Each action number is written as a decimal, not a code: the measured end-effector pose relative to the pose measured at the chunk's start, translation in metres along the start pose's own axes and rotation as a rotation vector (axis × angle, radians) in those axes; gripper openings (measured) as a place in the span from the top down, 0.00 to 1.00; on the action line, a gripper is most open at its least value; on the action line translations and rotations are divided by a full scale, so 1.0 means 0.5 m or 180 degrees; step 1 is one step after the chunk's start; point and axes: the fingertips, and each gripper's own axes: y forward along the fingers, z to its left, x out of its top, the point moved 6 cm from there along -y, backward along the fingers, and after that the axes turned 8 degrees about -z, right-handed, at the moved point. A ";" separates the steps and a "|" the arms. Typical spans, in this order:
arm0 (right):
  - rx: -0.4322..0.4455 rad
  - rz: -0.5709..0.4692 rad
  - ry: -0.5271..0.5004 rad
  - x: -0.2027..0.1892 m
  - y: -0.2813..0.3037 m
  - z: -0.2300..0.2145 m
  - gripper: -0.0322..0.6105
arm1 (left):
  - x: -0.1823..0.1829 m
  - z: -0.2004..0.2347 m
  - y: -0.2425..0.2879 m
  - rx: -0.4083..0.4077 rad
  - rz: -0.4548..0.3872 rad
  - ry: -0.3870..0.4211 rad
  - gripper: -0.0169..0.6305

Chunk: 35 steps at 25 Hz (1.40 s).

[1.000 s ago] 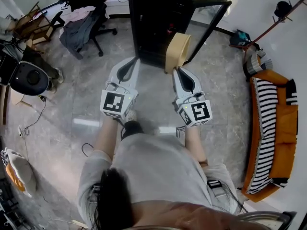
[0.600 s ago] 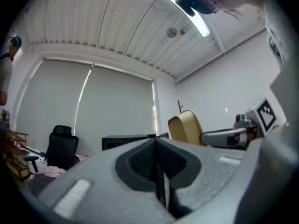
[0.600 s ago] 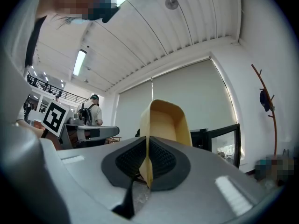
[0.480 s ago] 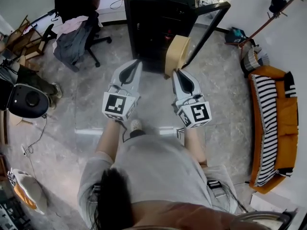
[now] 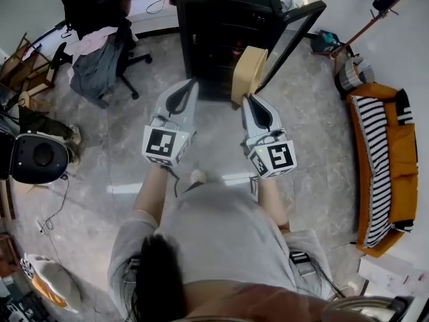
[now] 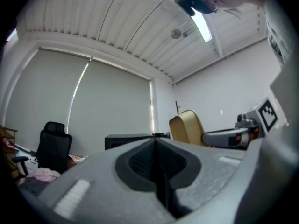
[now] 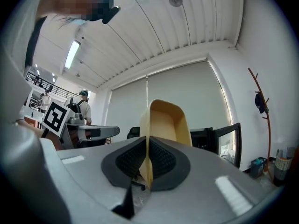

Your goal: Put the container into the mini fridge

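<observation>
Nearest to me in the head view is the person's grey shirt, with both forearms reaching out toward 12 o'clock. The two marker cubes sit side by side just beyond.

I'm on the left gripper now. Its own view shows the jaws pressed flat together, with nothing between the pads. It hangs in the air level with its partner and a little apart from it, at about 11 o'clock.

Over to the right gripper, and this one is busy. Its jaws are pinched tight on one thin wall of the tan container. The tub stands up out of the pads with its hollow side turned toward my 3 o'clock. It is carried off the floor and touches nothing but the pads.

From above, the container overlaps the lower front edge of the black mini fridge, dead ahead at 12 o'clock. I can't tell whether it has crossed the opening. The fridge's door stands swung wide, angled out toward 1 o'clock just beside the tub.

Further out, there's an office chair draped with clothes at 10 o'clock. An orange sofa with a striped cover sits off at 3 o'clock.
</observation>
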 end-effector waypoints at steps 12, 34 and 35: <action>-0.0104 0.0053 -0.0100 -0.051 0.158 0.064 0.93 | -0.034 0.183 0.013 -0.0129 -0.0032 -0.0068 0.97; 0.0113 0.0179 -0.0036 -0.159 0.478 -0.253 0.93 | -0.162 0.362 0.397 0.0042 0.0044 -0.0070 0.97; 0.0126 0.0180 -0.0031 -0.162 0.487 -0.266 0.93 | -0.166 0.365 0.410 0.0052 0.0045 -0.0065 0.97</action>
